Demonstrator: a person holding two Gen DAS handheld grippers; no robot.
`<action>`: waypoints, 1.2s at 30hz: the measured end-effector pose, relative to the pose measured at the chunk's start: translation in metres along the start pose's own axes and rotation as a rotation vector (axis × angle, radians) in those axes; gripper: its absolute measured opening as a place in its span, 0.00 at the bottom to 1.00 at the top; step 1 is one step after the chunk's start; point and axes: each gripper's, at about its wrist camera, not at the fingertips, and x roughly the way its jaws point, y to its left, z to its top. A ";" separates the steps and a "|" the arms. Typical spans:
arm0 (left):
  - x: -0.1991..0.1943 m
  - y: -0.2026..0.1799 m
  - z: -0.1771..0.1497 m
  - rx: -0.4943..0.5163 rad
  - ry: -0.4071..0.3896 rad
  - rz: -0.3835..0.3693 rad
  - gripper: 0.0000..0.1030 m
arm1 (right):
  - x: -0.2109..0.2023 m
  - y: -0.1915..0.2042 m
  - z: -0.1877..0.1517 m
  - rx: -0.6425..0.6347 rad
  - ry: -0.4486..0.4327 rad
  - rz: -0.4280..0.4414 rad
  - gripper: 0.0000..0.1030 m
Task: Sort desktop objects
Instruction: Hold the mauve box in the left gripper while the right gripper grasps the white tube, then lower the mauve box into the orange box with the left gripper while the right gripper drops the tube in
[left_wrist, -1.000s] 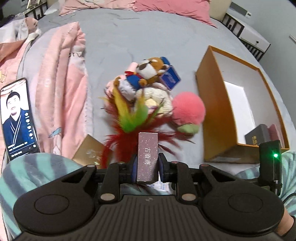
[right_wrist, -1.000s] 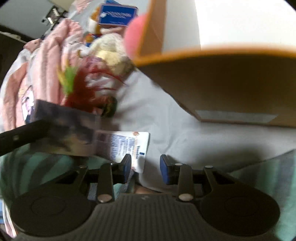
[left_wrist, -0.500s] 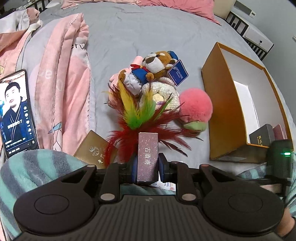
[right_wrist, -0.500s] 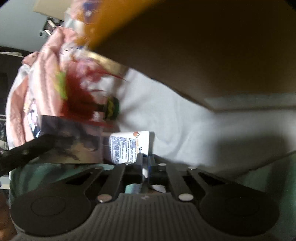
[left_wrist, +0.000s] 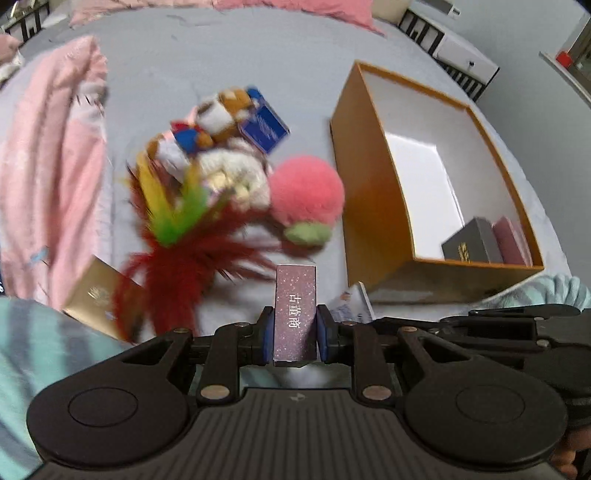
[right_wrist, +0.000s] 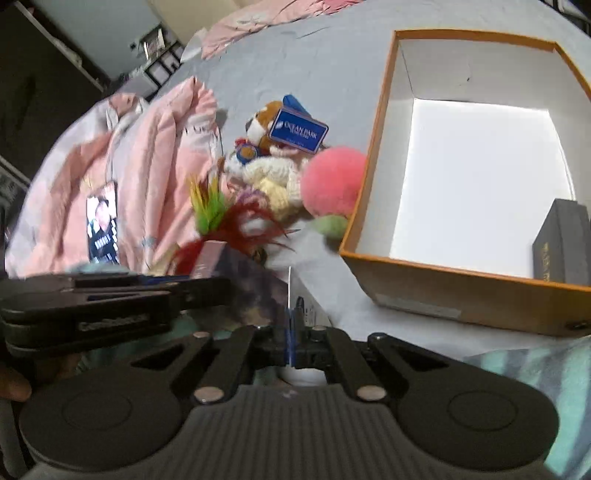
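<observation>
Right gripper (right_wrist: 293, 334) lifts clear, fingers pinching white tube (left_wrist: 352, 302) | left gripper (left_wrist: 294, 332) clamps purple box (left_wrist: 295, 314) | orange box (left_wrist: 373, 206) holds two boxes; toys (left_wrist: 221, 158) remain on bed (left_wrist: 221, 59)

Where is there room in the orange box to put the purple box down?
The orange box has a wide bare white floor across its middle and far end. It is crowded only in the near corner, where the dark grey box and a maroon one stand. Outside, the toy pile crowds its left wall.
</observation>
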 end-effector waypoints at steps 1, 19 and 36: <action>0.005 -0.002 -0.002 0.008 0.007 0.017 0.25 | 0.003 -0.001 -0.002 -0.001 0.002 0.004 0.00; -0.012 -0.002 -0.011 0.007 -0.042 0.030 0.25 | -0.013 0.004 -0.009 -0.047 -0.051 -0.053 0.04; -0.073 -0.089 0.054 0.109 -0.235 -0.173 0.25 | -0.178 -0.028 0.018 0.007 -0.430 -0.128 0.04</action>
